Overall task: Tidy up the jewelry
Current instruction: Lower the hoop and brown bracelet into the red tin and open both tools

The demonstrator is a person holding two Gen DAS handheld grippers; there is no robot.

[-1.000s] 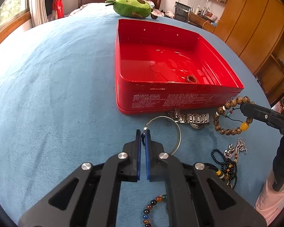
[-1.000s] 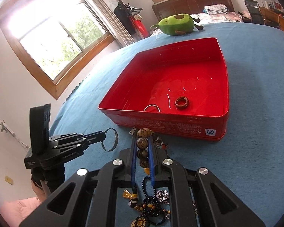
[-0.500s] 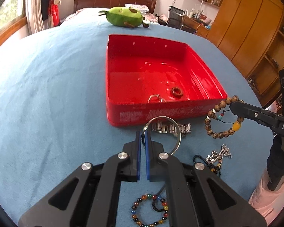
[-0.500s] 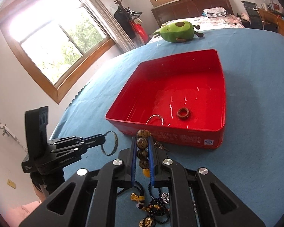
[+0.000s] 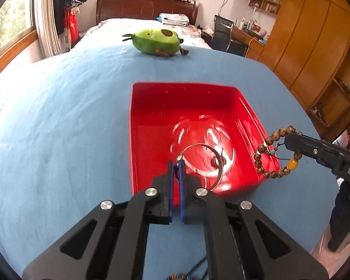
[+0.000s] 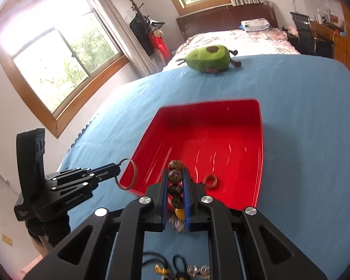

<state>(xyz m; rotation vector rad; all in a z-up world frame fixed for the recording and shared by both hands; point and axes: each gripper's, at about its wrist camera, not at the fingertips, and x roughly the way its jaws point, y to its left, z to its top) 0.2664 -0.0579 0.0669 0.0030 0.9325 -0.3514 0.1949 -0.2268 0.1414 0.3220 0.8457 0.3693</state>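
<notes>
Tools [image 5: 175,163] [image 6: 175,175] each pinch jewelry over the red tin [image 5: 137,140]: left bangle [image 5: 218,161], right bead bracelet [image 6: 175,176].

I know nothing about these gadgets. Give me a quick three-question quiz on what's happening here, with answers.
1. True or false: the left gripper is shut on a silver bangle.
2. What does the right gripper hold? A) a watch B) a wooden bead bracelet C) nothing
3. Fill in: the small brown ring lies inside the red ____.

Key: 1 true; 2 B; 3 box.
</notes>
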